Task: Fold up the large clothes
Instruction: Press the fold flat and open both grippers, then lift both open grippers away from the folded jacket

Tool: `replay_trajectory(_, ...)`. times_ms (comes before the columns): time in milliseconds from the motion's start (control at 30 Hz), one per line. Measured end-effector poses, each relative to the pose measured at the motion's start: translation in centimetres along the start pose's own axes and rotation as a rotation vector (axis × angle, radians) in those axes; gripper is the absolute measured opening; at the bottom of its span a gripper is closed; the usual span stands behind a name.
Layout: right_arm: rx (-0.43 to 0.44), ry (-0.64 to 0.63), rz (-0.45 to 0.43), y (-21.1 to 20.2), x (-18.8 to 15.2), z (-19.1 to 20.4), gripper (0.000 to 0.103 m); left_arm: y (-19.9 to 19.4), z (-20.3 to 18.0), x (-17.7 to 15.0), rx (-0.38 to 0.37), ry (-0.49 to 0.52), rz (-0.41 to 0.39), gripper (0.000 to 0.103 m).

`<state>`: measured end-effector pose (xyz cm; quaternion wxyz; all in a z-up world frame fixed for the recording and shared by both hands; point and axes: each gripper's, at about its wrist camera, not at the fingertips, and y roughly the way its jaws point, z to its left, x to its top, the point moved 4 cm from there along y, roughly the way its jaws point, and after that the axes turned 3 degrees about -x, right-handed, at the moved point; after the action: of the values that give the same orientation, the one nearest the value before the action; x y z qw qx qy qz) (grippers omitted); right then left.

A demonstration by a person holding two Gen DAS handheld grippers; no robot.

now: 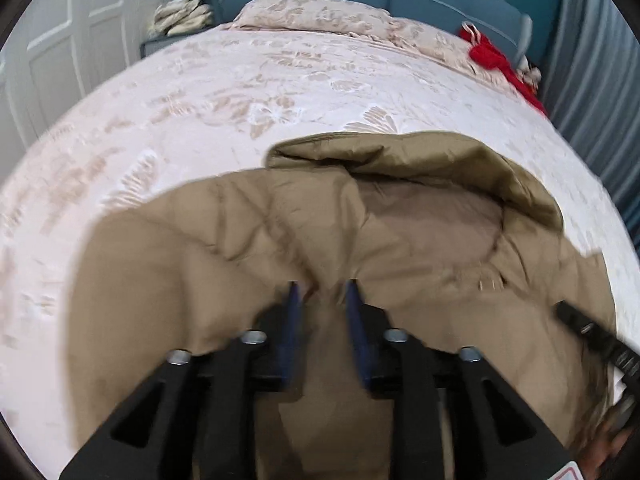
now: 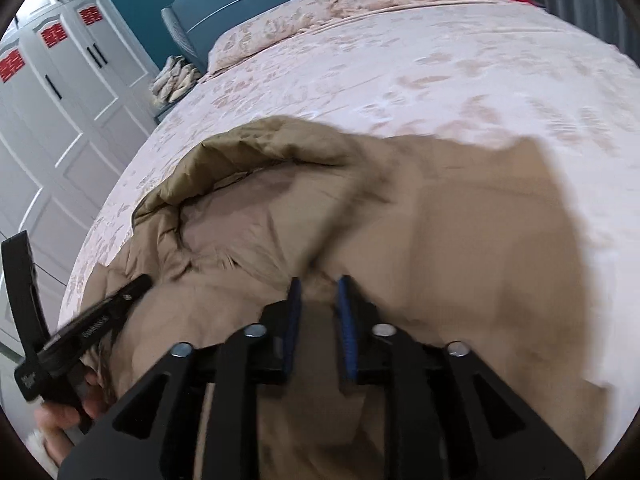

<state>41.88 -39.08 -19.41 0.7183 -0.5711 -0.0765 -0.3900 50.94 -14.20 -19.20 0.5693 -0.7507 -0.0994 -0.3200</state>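
Tan coat (image 1: 360, 240) on bed (image 1: 180, 120); both grippers' fingers (image 1: 354, 300) (image 2: 346, 300) parted, nothing pinched (blurred); fold likely undone if fabric is snagged.

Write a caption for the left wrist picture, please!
Left gripper, jaws parted, over a tan padded coat spread on a floral bed.

A bed (image 1: 168, 128) with a pale floral cover carries a tan padded coat (image 1: 248, 240) — spread at its near edge. Far off lie a matching pillow (image 1: 320, 14) and — at the far right — a red cloth (image 1: 492, 58).

Both wrist views close over coat (image 1: 248, 240)
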Motion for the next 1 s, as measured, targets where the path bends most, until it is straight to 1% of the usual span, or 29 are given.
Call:
replay_trajectory(33,-0.016,0.003,-0.002,-1.4,-0.1,-0.7,0.036,-1.0,0.3,0.0,0.015,0.014,0.003,0.039)
replay_trajectory(67,-0.029,0.001,-0.012,-2.7,-0.1,-1.2,0.036,-2.3,0.8,0.1,0.028,0.019,0.003,0.040)
replay_trajectory(100,-0.052,-0.007,-0.027,-4.3,0.3,-1.8,0.036,-3.4,1.4,0.5,0.025,0.015,-0.002,0.041)
replay_trajectory(167,-0.063,-0.008,-0.050,-5.9,1.2,-2.1,0.040,-5.2,2.9,2.2,0.019,-0.032,-0.010,0.042)
replay_trajectory(200,-0.042,0.016,-0.068,-6.8,2.3,-2.2,0.042,-5.8,3.6,3.5,-0.014,-0.073,-0.008,0.042)
replay_trajectory(233,-0.018,0.039,-0.078,-7.1,3.0,-2.2,0.048,-6.1,4.1,4.8,-0.040,-0.115,-0.004,0.042)
replay_trajectory(267,0.021,0.077,-0.090,-7.2,4.3,-1.9,0.051,-6.2,4.5,5.9,-0.052,-0.152,-0.006,0.042)
replay_trajectory(333,0.089,0.144,-0.099,-6.6,6.6,-1.1,0.051,-6.1,5.1,9.3,-0.102,-0.243,-0.023,0.042)
replay_trajectory(400,0.151,0.208,-0.098,-5.0,9.4,0.1,0.045,-5.2,4.9,11.9,-0.122,-0.277,-0.021,0.042)
replay_trajectory(433,0.158,0.224,-0.101,-4.2,10.7,0.7,0.034,-4.6,4.7,13.1,-0.125,-0.292,-0.016,0.042)
replay_trajectory(467,0.154,0.232,-0.099,-3.3,11.9,1.2,0.026,-3.7,4.6,14.5,-0.132,-0.315,-0.009,0.042)
replay_trajectory(533,0.151,0.254,-0.103,-1.8,13.8,1.8,0.023,-2.0,4.3,16.6,-0.133,-0.355,0.006,0.042)
replay_trajectory(600,0.126,0.264,-0.104,-0.4,15.3,2.2,0.021,-0.6,3.9,17.7,-0.141,-0.375,0.023,0.042)
replay_trajectory(633,0.104,0.261,-0.107,0.3,16.0,2.4,0.020,-0.1,3.7,18.0,-0.140,-0.380,0.030,0.042)
replay_trajectory(700,0.068,0.238,-0.094,1.7,16.4,2.7,0.020,1.7,3.0,18.0,-0.144,-0.373,0.072,0.042)
replay_trajectory(733,0.047,0.221,-0.075,2.7,16.5,2.9,0.020,3.0,2.6,17.7,-0.140,-0.366,0.106,0.042)
replay_trajectory(800,0.015,0.189,-0.026,4.6,15.8,3.2,0.020,4.3,2.3,16.8,-0.132,-0.356,0.135,0.042)
replay_trajectory(900,0.026,0.162,0.023,6.3,14.0,3.4,0.018,6.0,1.5,14.8,-0.129,-0.315,0.186,0.039)
replay_trajectory(1000,0.020,0.107,0.058,7.0,12.3,3.8,0.017,6.8,1.5,13.1,-0.116,-0.276,0.215,0.039)
